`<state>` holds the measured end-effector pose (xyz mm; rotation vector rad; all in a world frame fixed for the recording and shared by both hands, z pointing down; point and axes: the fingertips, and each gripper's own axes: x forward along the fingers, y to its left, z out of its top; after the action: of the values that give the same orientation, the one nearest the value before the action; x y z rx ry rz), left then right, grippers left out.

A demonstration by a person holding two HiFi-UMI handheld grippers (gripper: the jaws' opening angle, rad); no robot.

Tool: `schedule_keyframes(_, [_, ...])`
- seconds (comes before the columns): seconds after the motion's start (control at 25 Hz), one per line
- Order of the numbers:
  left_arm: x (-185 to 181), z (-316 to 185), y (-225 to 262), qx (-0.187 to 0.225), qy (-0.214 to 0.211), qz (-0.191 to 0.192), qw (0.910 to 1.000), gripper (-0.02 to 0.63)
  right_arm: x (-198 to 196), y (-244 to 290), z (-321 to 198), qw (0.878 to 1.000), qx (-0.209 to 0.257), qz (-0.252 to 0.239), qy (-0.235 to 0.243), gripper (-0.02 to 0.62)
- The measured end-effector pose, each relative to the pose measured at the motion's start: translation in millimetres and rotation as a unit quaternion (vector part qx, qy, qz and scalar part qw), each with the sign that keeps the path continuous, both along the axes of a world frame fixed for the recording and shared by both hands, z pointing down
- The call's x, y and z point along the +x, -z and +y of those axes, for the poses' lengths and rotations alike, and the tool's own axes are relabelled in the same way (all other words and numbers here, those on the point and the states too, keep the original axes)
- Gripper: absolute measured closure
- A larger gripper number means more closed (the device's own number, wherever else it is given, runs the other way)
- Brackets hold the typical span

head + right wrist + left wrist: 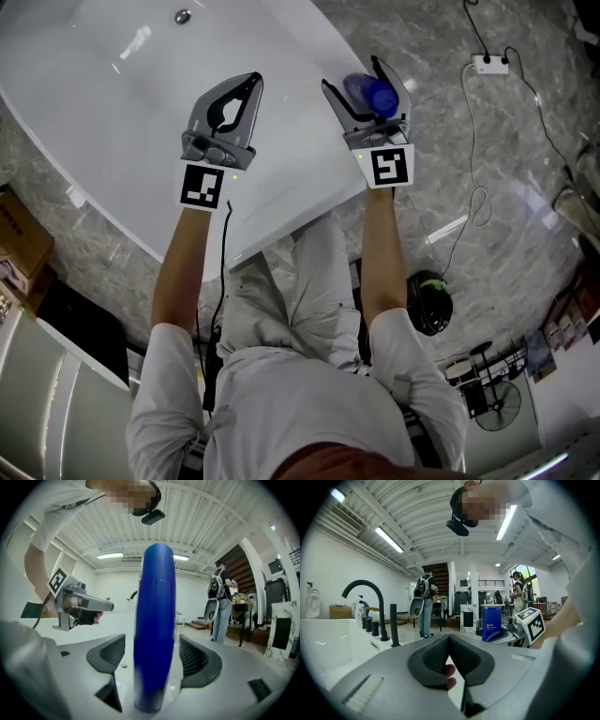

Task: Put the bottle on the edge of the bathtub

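A blue bottle point(371, 95) stands upright on the white bathtub's point(300, 169) rim, near its outer edge. My right gripper point(352, 75) is open around it. In the right gripper view the bottle point(154, 620) rises between the two pads with a gap on each side, so neither pad presses on it. My left gripper point(253, 81) hovers over the tub to the left, shut and empty, its tips meeting point(449, 637). From the left gripper view the bottle point(492, 623) shows beside the right gripper's marker cube point(532, 625).
A black faucet point(370, 603) with knobs stands on the tub's far rim, and the drain point(183, 16) sits at the tub's bottom. On the marble floor lie a power strip point(489, 64) with cable, a dark helmet point(429, 302) and a cardboard box point(19, 234). People stand in the background point(424, 602).
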<state>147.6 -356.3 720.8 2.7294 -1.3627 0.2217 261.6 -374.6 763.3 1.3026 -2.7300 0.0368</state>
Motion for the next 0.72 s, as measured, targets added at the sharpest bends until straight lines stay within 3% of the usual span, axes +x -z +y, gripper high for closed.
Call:
schedule_keyframes(0.08, [-1,1,1,-0.007,0.001,-0.003,1.0,0.609,3,4,3,1.0,-0.005,-0.003,-0.006,0.216])
schedule_keyframes(0.2, [-1,7,11,-0.013,0.003,-0.002,0.9999,0.609,5,19,7,1.0,-0.005,-0.009,-0.008,0.193])
schedule_keyframes(0.72, [-7,44,110,-0.011,0.002,-0.006,0.9999,0.609,18,135,22,0.999,0.02,-0.036,-0.026,0.241])
